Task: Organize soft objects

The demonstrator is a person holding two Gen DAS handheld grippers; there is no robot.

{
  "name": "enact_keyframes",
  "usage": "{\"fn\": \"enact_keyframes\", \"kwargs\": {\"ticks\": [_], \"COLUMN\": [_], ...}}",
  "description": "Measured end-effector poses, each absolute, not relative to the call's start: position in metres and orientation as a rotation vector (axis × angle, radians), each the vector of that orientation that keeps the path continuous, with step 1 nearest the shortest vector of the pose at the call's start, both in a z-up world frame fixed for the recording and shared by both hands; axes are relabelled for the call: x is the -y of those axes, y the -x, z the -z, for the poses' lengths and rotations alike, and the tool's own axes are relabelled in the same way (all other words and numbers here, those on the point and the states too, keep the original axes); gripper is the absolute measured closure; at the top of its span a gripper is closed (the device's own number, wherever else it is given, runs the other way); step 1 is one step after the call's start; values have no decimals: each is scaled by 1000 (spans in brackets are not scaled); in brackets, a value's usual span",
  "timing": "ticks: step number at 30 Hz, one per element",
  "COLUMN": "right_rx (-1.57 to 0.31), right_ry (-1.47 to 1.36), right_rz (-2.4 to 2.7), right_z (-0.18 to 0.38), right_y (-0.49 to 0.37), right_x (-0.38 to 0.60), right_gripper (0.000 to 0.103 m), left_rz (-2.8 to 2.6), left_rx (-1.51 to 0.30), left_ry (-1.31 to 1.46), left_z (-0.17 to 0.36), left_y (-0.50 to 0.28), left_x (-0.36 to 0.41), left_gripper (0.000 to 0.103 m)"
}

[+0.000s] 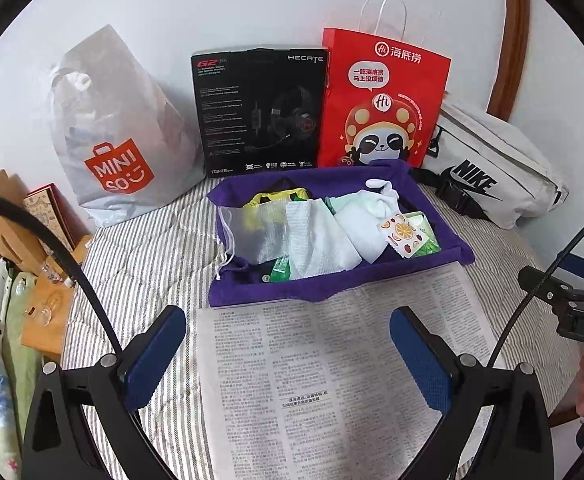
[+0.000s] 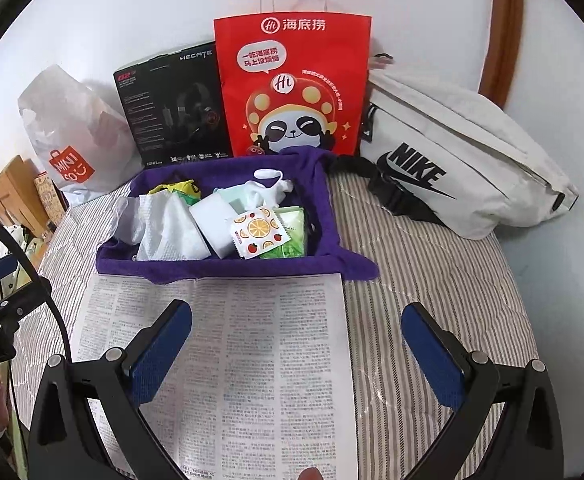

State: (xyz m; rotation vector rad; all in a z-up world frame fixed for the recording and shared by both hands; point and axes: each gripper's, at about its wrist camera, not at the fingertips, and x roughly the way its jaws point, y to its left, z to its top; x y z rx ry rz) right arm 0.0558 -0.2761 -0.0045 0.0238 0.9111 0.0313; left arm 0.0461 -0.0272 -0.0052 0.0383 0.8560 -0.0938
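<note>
The left gripper (image 1: 287, 354) stands with its blue-padded jaws wide and nothing between them, hovering over the sheet of printed newspaper (image 1: 332, 380) spread on the grey-striped quilted bedcover (image 1: 139, 264). The right gripper (image 2: 298, 350) is just as wide and just as empty above the same sheet.

Beyond the paper's far edge sits the purple fabric tray (image 1: 251, 300), holding the soft things: a translucent mesh drawstring pouch (image 1: 247, 236), a white textured cloth (image 1: 320, 240), a pale folded sock (image 1: 372, 208) and a square sachet printed with oranges and strawberries (image 1: 402, 236).

The tray walls look limp, so I judge a careless reach could fold them or drag the loose newspaper; the pouch's cord may snag.

Readable behind: "MINISO" on the white plastic bag (image 1: 119, 136), "HECATE", "G2" and "EDIFIER" on the black headset box (image 1: 259, 112), "海底捞" on the red paper bag (image 1: 384, 100), "NIKE" on the off-white waist bag (image 1: 488, 164)
</note>
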Motion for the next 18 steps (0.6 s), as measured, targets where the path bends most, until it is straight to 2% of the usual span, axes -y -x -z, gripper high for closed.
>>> {"fn": "enact_keyframes", "kwargs": {"ticks": [18], "right_rx": [-919], "right_ry": [-10], "right_rz": [-20], "right_z": [0], "right_y": [-47], "right_x": [279], "right_gripper": [0], "left_rz": [89], "left_rx": [-859], "left_ry": [-12], "left_z": [3], "left_y": [-40], "left_x": [29], "left_gripper": [0]}}
